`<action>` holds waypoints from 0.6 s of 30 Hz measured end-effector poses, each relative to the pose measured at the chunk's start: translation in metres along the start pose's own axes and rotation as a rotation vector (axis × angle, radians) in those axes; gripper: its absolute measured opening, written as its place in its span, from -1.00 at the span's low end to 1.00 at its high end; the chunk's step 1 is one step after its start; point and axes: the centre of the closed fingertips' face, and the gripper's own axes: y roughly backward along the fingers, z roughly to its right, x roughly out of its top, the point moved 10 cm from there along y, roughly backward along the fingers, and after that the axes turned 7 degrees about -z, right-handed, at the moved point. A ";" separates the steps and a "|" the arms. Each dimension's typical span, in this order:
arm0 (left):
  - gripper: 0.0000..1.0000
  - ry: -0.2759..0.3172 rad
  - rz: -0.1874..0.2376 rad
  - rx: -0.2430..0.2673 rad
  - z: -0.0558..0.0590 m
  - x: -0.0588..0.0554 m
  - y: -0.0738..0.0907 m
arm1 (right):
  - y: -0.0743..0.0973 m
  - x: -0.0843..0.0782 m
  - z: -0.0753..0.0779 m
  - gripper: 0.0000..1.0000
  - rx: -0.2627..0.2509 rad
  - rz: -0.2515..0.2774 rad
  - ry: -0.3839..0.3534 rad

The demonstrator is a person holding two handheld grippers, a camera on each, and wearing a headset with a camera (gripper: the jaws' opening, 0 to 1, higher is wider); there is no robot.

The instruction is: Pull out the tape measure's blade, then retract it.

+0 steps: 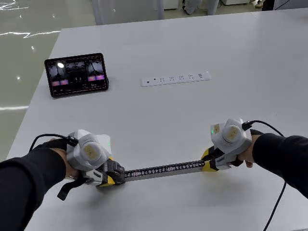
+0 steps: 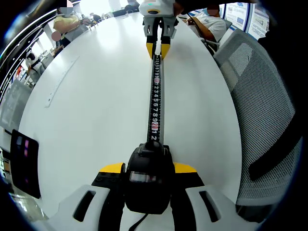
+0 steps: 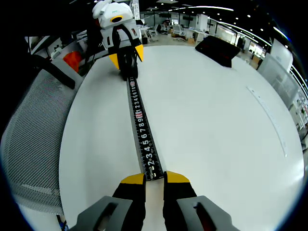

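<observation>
Holding the case: left gripper (image 1: 113, 176) (image 2: 148, 168) at 7 o'clock in the head view, jaws pinching the black tape measure case (image 1: 114, 172) (image 2: 148, 180) from both sides, yellow tips against its flanks.
Right gripper (image 1: 208, 164) (image 3: 154, 179): at 4 o'clock in the head view, jaws drawn close, yellow tips pinching the free end of the blade (image 1: 163, 169) (image 3: 142, 134); seen at 12 o'clock in the left gripper view.
Blade: pulled out of the case, stretched straight between the two grippers, printed side up, low numbers nearest the right gripper; resting on the table or just above it, cannot tell which.
Table (image 1: 202, 115): white, bearing everything named.
Power strip (image 1: 175, 78): white, lying flat at 12 o'clock from the blade, well apart from it.
Tablet (image 1: 76, 74): at 10 o'clock in the head view, propped up, screen lit, near the table's left edge.
Chair (image 2: 262, 115) (image 3: 33, 144): grey mesh back, at 3 o'clock in the left gripper view and 8 o'clock in the right gripper view, just beside the table edge.
</observation>
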 end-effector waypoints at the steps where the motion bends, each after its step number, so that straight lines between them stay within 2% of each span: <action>1: -0.38 0.000 0.000 0.000 0.000 0.000 0.000 | 0.000 0.000 0.000 -0.82 0.000 0.000 0.000; 18: -0.38 0.000 -0.002 0.004 0.000 0.000 0.000 | 0.004 -0.006 0.000 -0.82 -0.005 -0.001 -0.007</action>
